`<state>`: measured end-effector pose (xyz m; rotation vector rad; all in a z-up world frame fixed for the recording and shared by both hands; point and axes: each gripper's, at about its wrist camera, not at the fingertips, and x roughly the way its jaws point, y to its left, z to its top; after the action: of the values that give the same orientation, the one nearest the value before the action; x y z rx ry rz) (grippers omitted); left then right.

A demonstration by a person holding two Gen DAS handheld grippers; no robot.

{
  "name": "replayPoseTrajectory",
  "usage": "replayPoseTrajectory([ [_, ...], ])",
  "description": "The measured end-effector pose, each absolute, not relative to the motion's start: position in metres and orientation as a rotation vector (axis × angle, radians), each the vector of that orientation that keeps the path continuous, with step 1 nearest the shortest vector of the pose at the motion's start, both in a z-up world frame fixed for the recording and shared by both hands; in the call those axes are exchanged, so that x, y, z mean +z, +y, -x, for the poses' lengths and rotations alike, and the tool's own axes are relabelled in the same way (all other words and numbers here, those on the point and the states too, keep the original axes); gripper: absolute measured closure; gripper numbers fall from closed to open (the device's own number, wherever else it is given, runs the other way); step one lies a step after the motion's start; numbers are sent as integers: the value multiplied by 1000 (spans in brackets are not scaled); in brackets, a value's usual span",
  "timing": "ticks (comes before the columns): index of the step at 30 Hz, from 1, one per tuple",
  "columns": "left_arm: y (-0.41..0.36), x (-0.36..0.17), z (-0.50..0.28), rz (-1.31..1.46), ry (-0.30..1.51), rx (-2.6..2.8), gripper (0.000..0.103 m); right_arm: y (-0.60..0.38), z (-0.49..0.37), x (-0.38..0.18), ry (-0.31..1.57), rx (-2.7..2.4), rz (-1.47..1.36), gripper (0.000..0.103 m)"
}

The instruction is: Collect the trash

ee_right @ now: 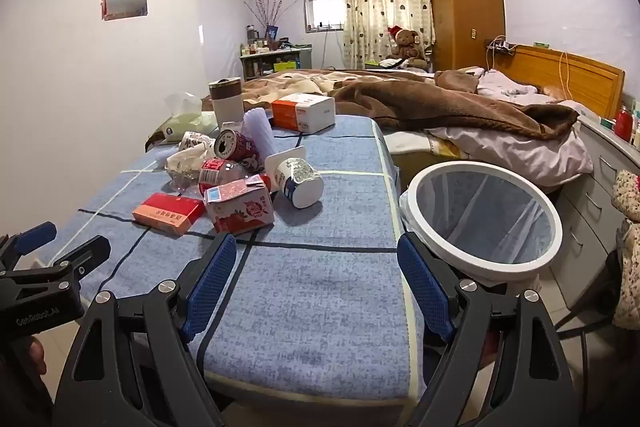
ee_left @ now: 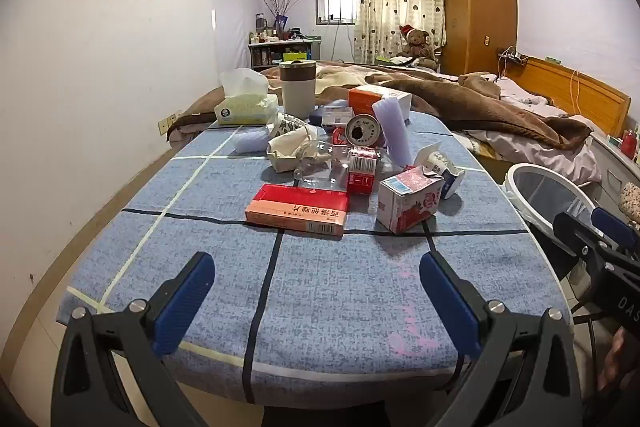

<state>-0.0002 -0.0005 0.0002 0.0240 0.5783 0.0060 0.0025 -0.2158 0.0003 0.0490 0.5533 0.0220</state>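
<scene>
Both grippers, left gripper (ee_left: pixel 316 273) & right gripper (ee_right: pixel 316 263), hung wide open, empty. Nearest red box (ee_left: pixel 298 207) & milk carton (ee_left: pixel 408 201) looked light, crushable cardboard; pinch across narrow sides.

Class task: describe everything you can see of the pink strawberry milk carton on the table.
The pink strawberry milk carton is a small paper box printed with a strawberry and a blue-and-white label. Its gable top is torn open. It lies tipped on the blue checked tablecloth, beside the flat red box, in front of the toppled yoghurt cup. No gripper touches it.
</scene>
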Motion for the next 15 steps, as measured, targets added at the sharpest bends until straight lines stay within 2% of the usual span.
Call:
replayPoseTrajectory([
  [15, -2, 0, 0, -13, 581, 6, 0, -215, 0, 5, 530, 24, -46, 19],
])
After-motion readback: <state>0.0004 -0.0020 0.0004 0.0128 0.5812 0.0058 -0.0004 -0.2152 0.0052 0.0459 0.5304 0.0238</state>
